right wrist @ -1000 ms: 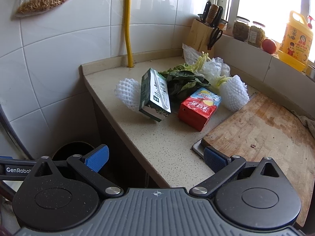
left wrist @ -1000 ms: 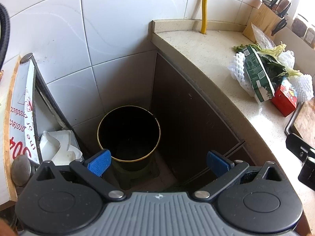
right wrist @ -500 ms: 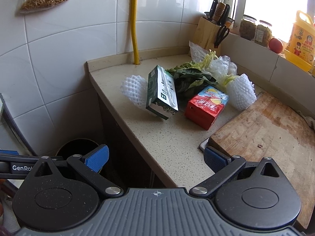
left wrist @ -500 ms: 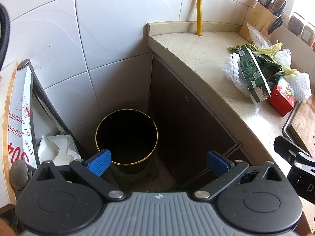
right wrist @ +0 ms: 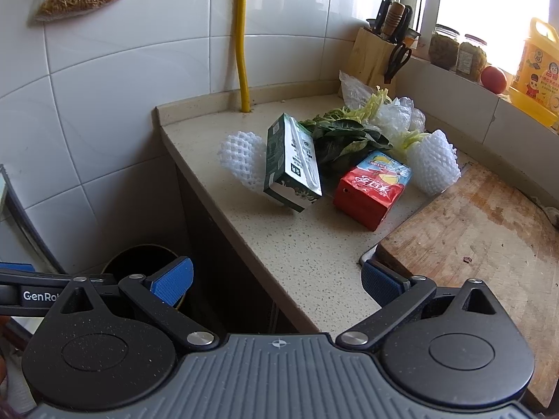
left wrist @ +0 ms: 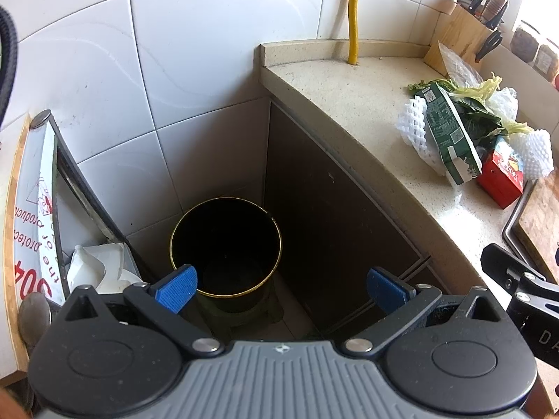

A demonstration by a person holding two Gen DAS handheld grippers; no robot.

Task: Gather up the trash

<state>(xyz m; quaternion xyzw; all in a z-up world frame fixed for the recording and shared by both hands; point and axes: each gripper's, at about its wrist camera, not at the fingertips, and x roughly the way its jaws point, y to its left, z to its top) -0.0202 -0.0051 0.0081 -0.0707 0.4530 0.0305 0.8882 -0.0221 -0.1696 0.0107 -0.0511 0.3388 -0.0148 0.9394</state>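
A black bin (left wrist: 225, 244) with a gold rim stands on the floor in the corner below the counter; its rim (right wrist: 139, 249) also shows in the right wrist view. My left gripper (left wrist: 281, 284) hangs open above the bin, holding nothing. On the counter lies a pile of trash: a green carton (right wrist: 293, 164), a red drink box (right wrist: 372, 188), two white foam nets (right wrist: 241, 157) (right wrist: 435, 162), leafy greens (right wrist: 346, 136) and clear plastic (right wrist: 398, 113). My right gripper (right wrist: 276, 281) is open and empty, over the counter edge in front of the pile.
A wooden cutting board (right wrist: 489, 223) fills the counter's right side. A knife block (right wrist: 379, 52), jars (right wrist: 443, 47), a tomato (right wrist: 493, 78) and a yellow bottle (right wrist: 536, 70) stand at the back. A yellow pipe (right wrist: 241, 45) runs up the tiled wall. White crumpled material (left wrist: 97, 269) sits left of the bin.
Both grippers have drifted slightly, so the counter and the trash pile sit a little further right in both views. Both stay open and empty.
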